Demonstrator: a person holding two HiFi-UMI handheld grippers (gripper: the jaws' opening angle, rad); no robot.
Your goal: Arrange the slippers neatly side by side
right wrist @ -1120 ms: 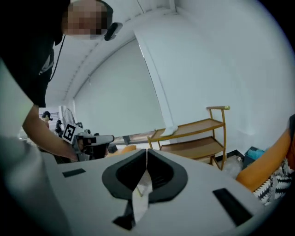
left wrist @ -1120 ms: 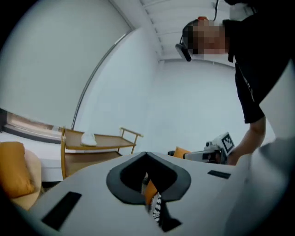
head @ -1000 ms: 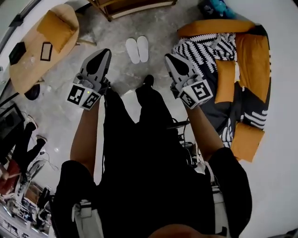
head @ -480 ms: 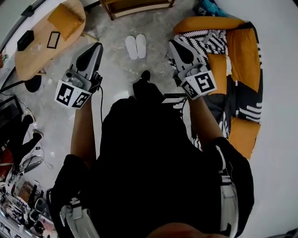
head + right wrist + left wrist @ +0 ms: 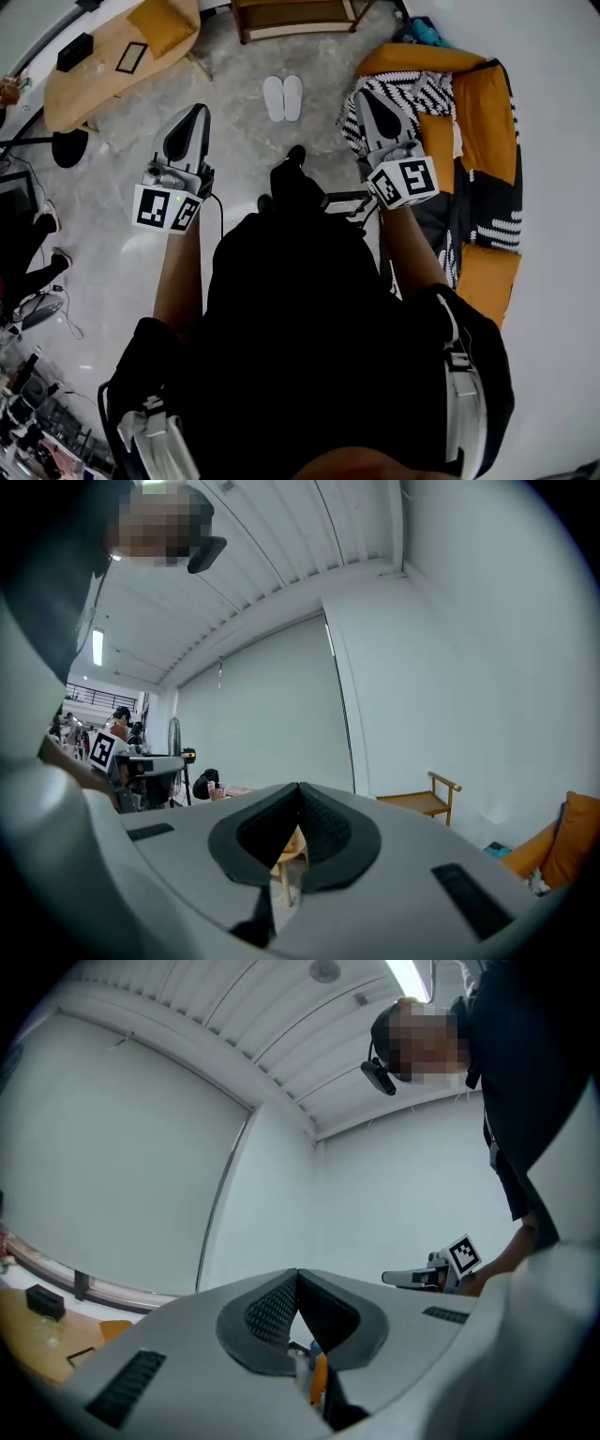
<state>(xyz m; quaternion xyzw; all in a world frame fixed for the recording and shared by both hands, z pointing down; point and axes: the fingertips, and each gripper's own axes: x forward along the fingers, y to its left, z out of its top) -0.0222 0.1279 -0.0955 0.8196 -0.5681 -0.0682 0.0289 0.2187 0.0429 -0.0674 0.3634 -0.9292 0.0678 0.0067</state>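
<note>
2 slippers (image 5: 274, 98), 1 orange sofa (image 5: 489, 105), 1 wooden table (image 5: 89, 84).

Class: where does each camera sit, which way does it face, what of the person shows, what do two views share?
Head view: on the head, steeply down at slippers; torso, arms.
Left gripper view: on left hand-held gripper, level toward a wall; torso.
Right gripper view: on right hand-held gripper, level toward a wall; arm.
Shared: each gripper view shows the other gripper.

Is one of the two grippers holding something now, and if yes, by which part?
Nothing is held. The left gripper and the right gripper are both shut and empty; the slippers lie on the floor.
</note>
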